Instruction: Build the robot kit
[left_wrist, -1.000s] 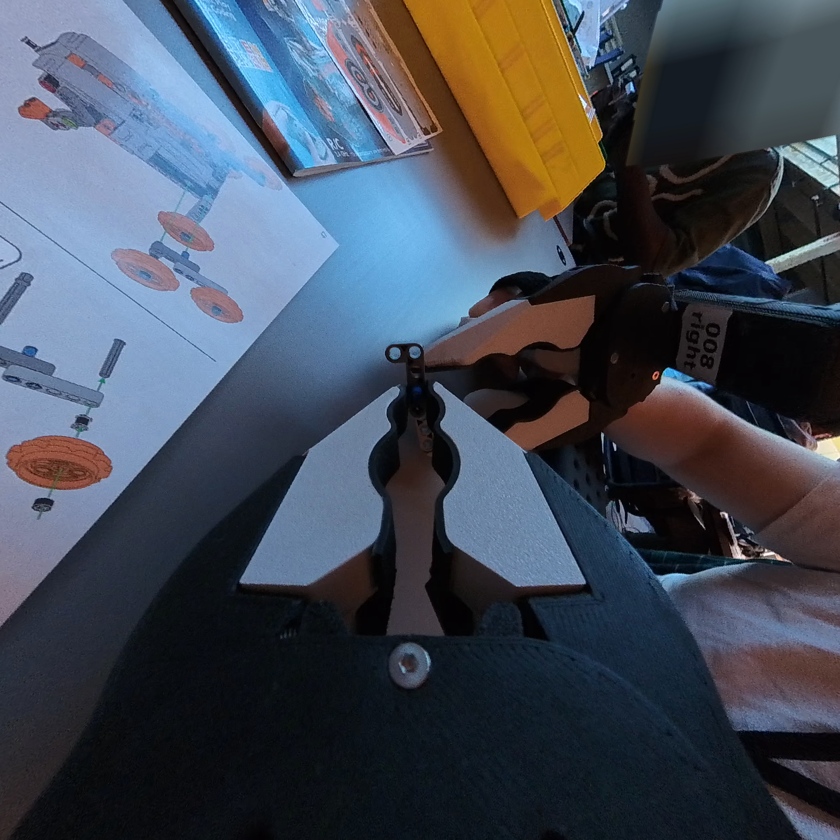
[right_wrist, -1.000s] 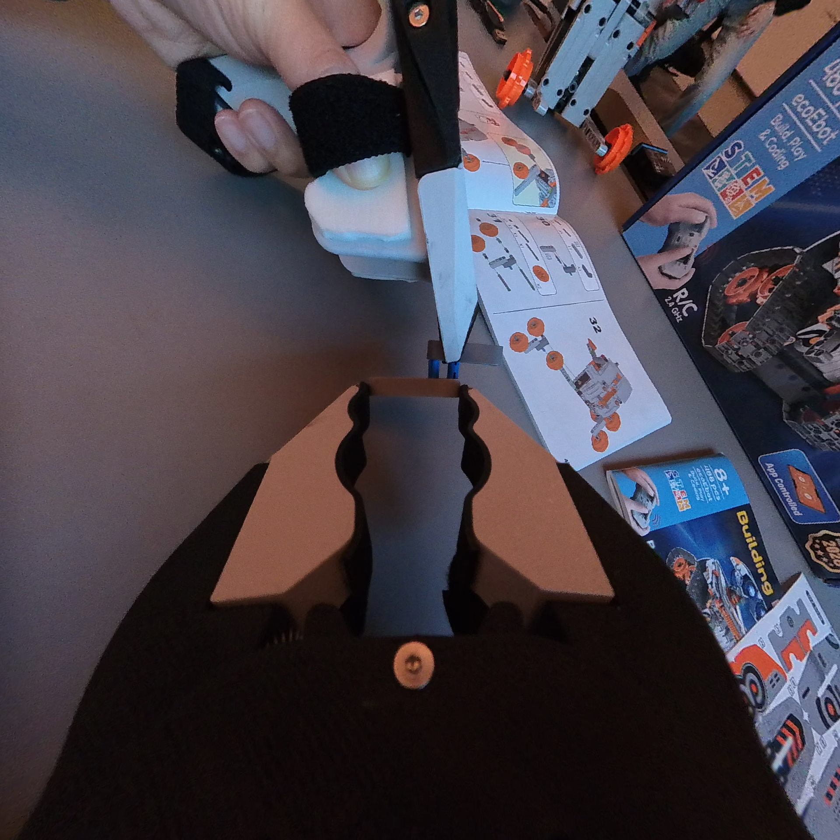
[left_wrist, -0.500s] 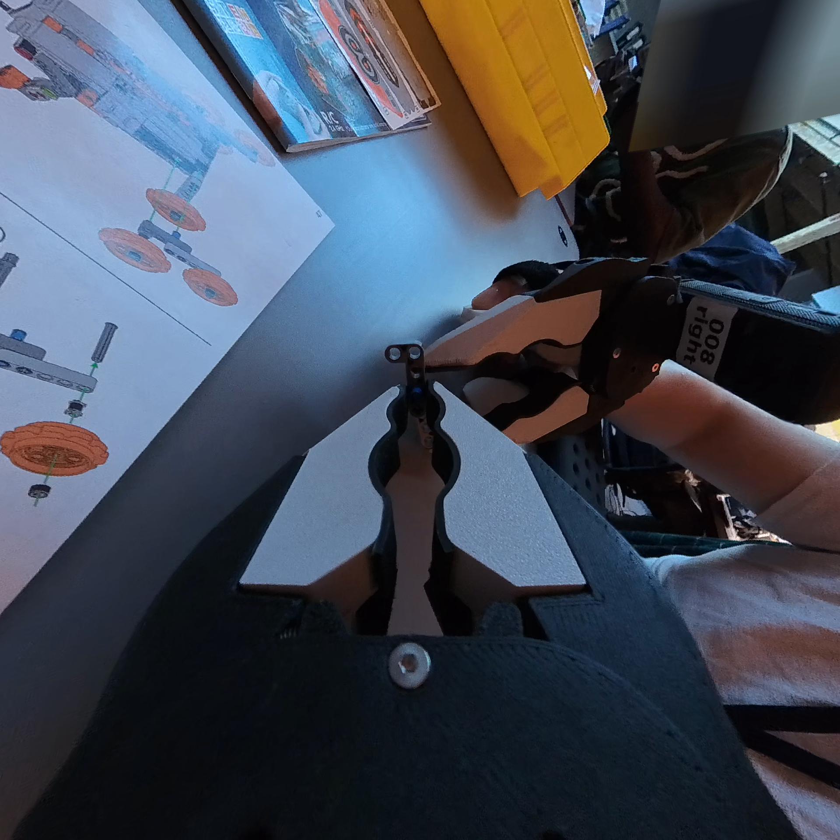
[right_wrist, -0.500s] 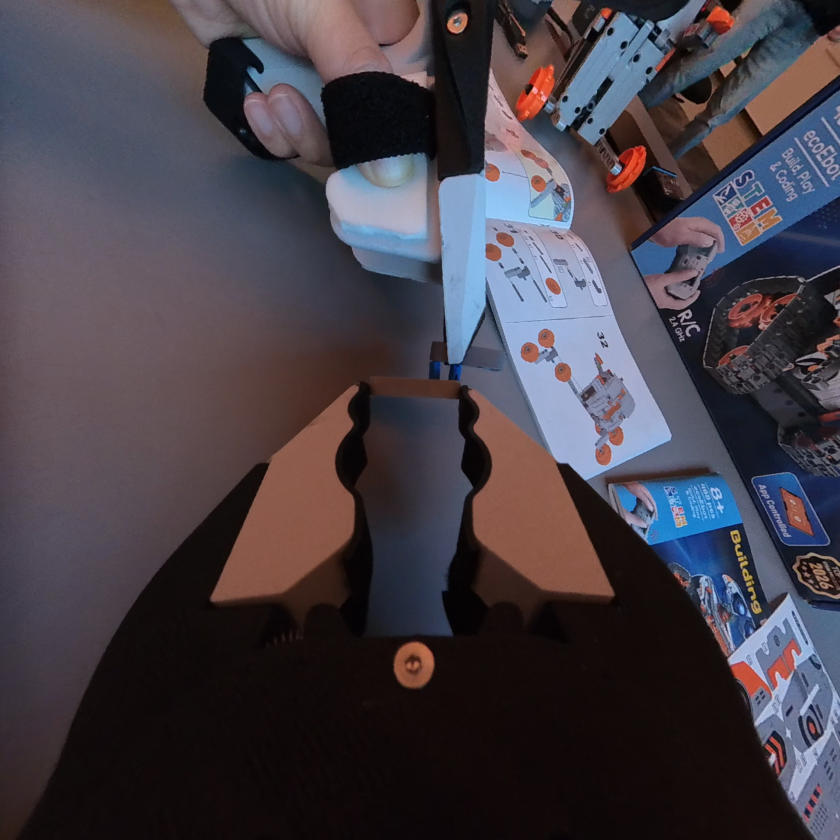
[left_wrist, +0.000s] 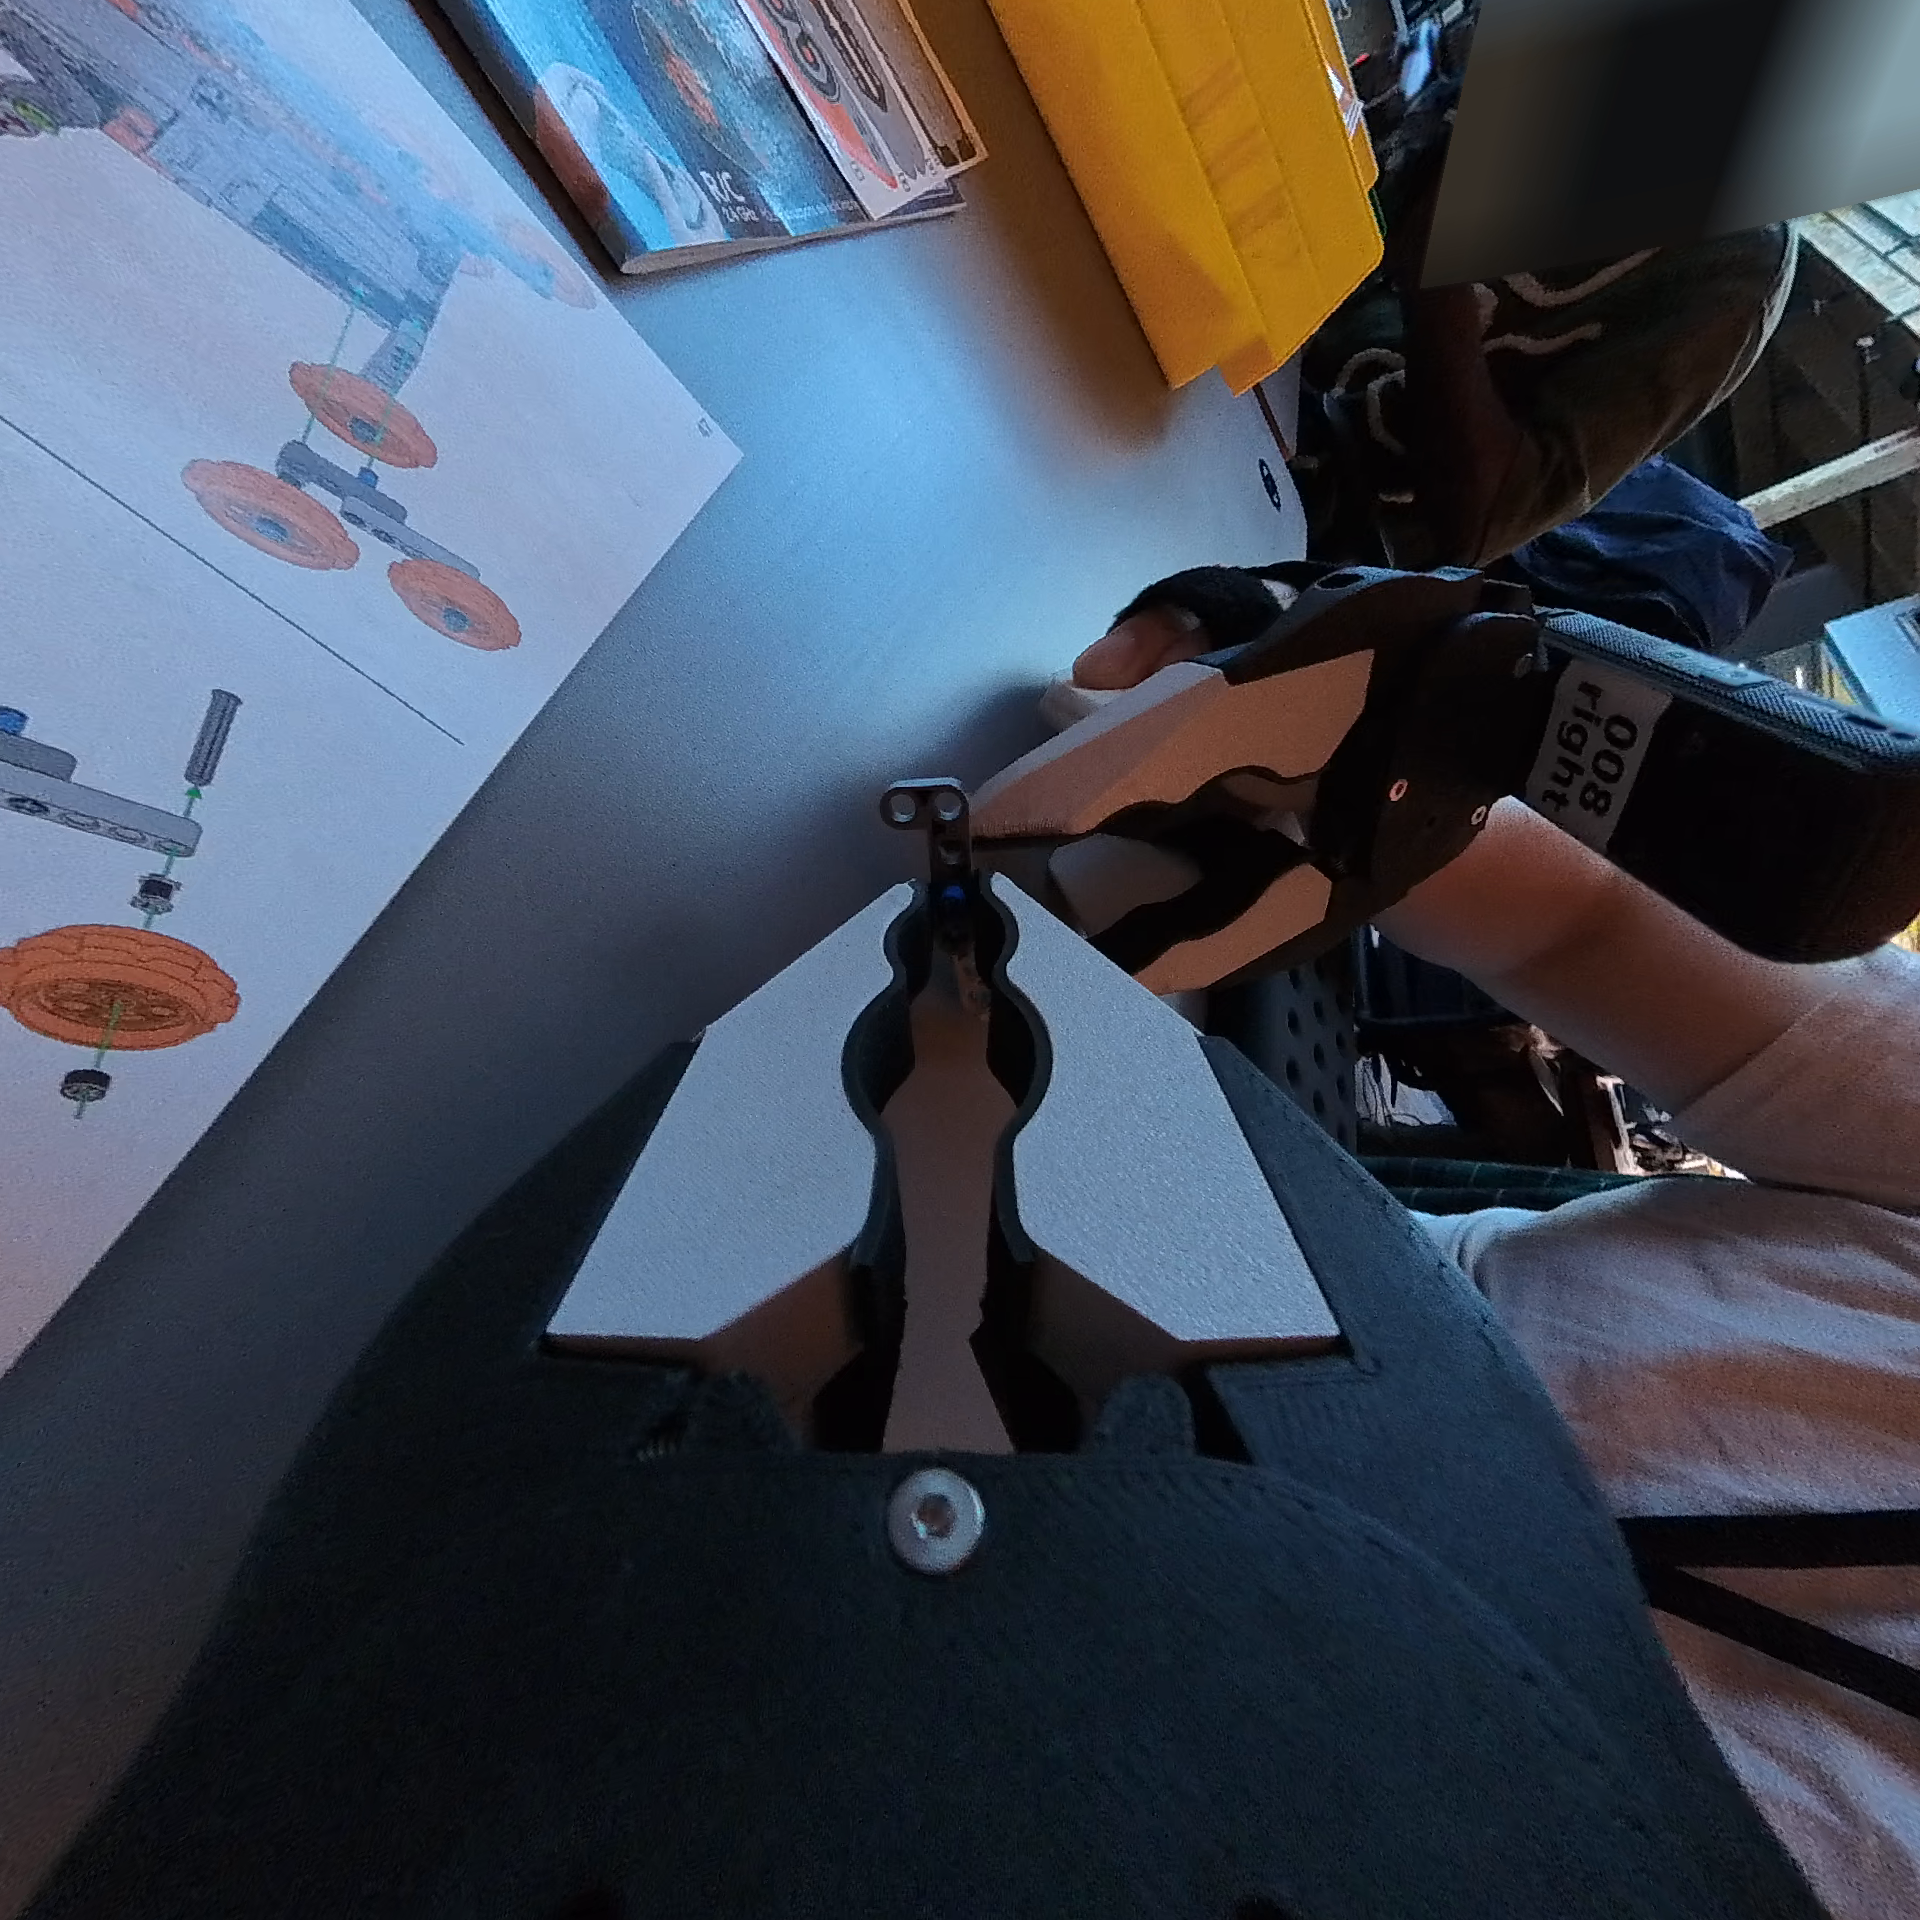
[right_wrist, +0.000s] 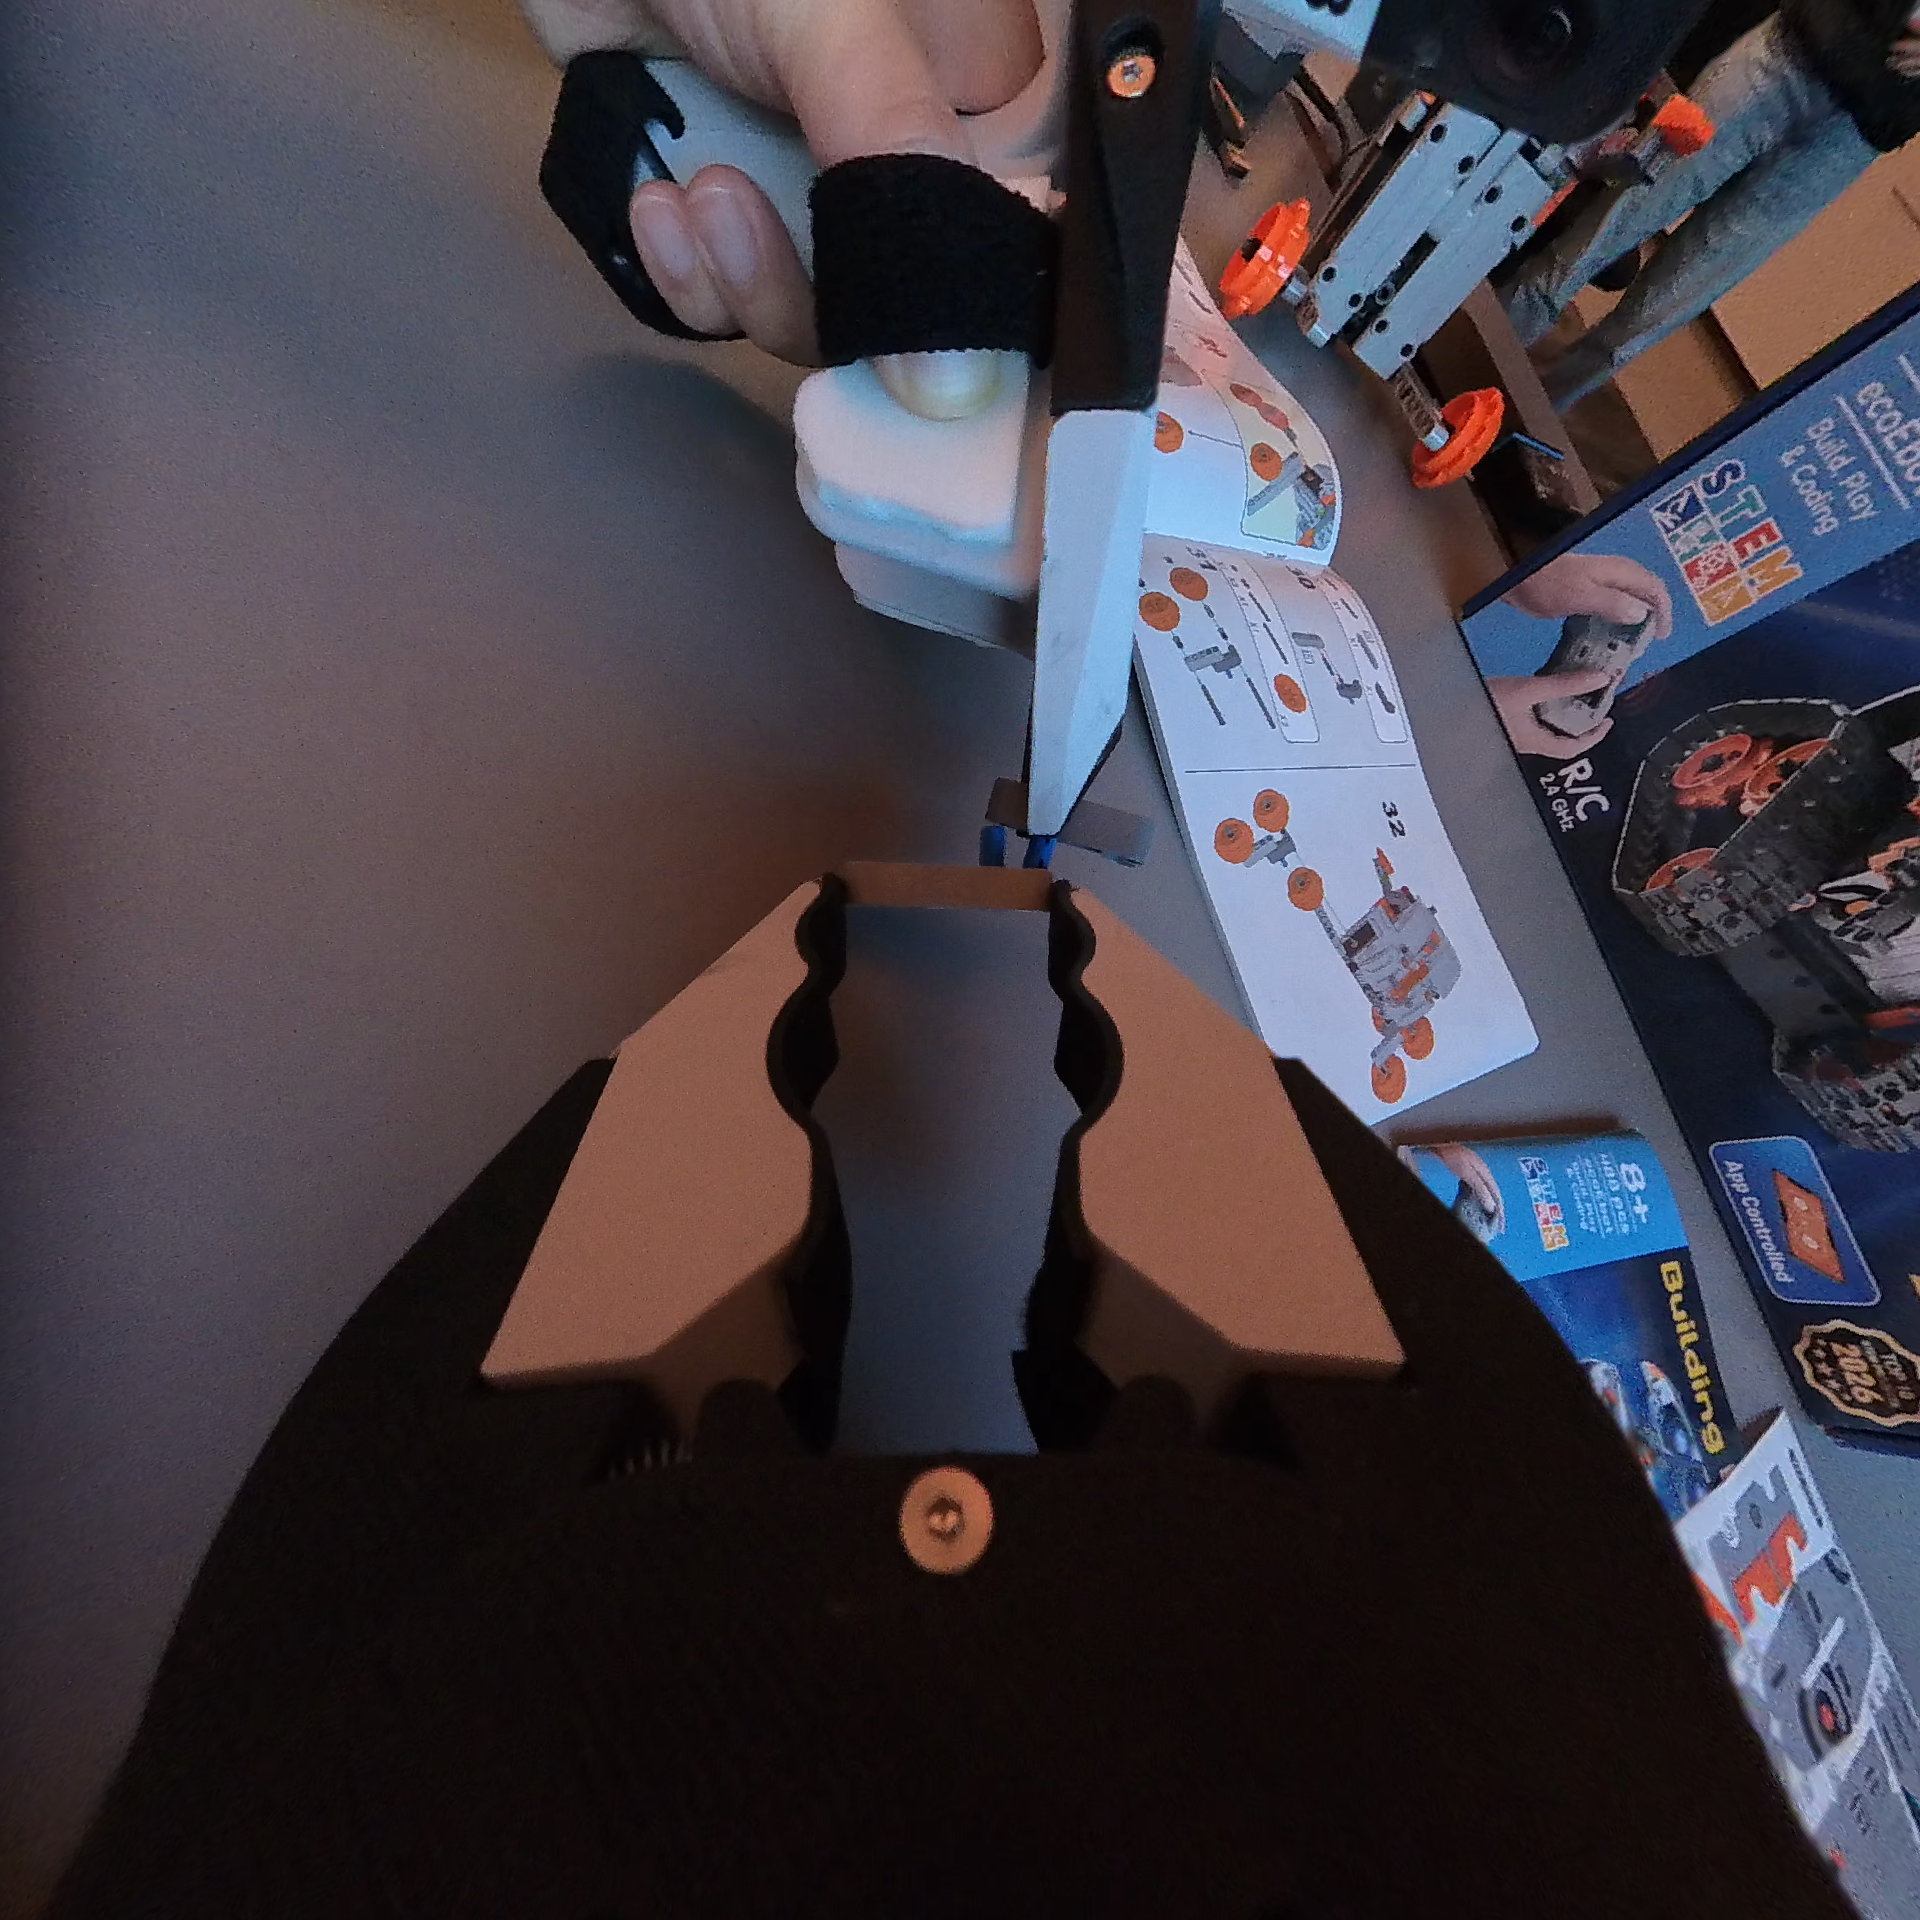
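Two claws: left claw (left_wrist: 948, 902) pinching grey beam (left_wrist: 932, 821), right claw (right_wrist: 943, 891) agape

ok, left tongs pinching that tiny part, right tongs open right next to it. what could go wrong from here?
1. The left tongs hold the small grey beam only at their very tips; a nudge from the right tongs could twist or pop it out.
2. Its blue pins look thin and could slip from the open right tongs.
3. A dropped part may roll off the nearby table edge.
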